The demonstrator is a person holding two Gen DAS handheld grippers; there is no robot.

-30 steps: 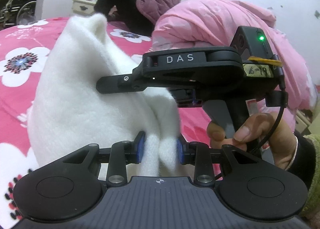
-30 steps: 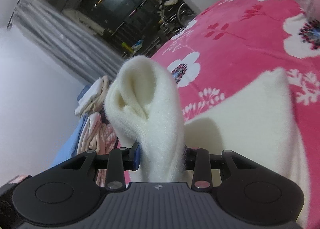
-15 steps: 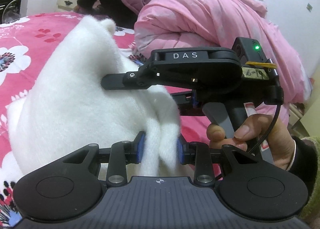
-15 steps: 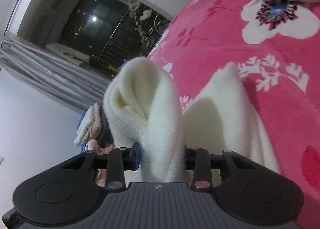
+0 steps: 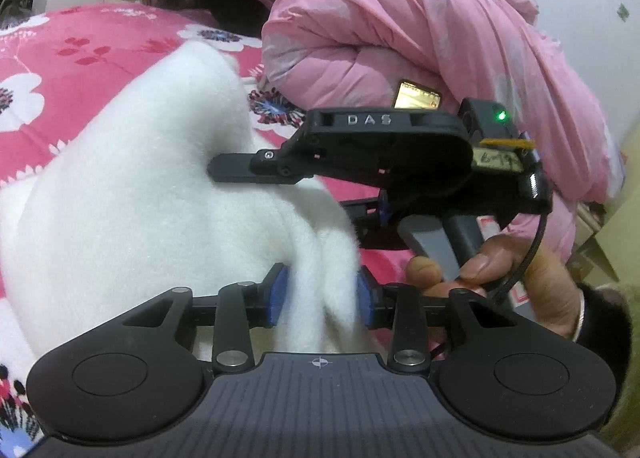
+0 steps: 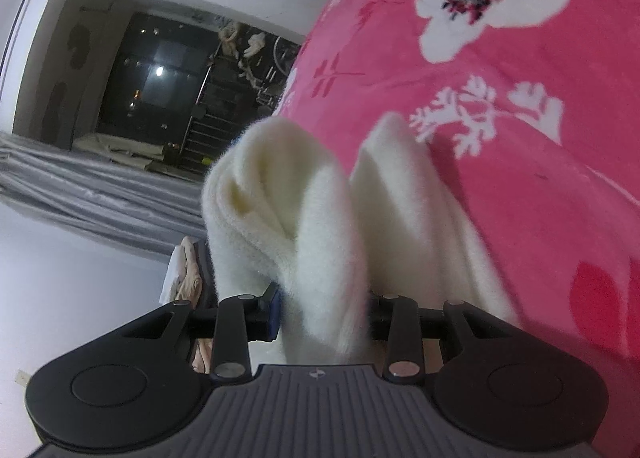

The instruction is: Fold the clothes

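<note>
White fleece fills both views: the fleece garment (image 5: 152, 186) is bunched and lifted off the pink floral bed (image 5: 60, 58), with our left claw (image 5: 320, 294) clamped on one gathered edge and our right claw (image 6: 320, 308) clamped on another thick, doubled-over wad. In the left wrist view the right claw (image 5: 360, 162) reaches in from the side, gripped by a hand (image 5: 500, 278), and its fingers disappear into the same cloth, so the two holds sit near each other. From the right wrist view part of the garment trails down onto the bed (image 6: 520, 198) beside the held fold. We judge a fold is being carried, though how many folds the piece already has we cannot tell. The risks come from the fabric itself: it is thick and springy, so a wad this fat could creep out from between the pads if we pull the claws apart too hard. The trailing part could drag and rumple on the plush bedspread, leaving a crooked fold. The pink quilt (image 5: 400, 38), heaped close behind, could also catch a swinging edge.
</note>
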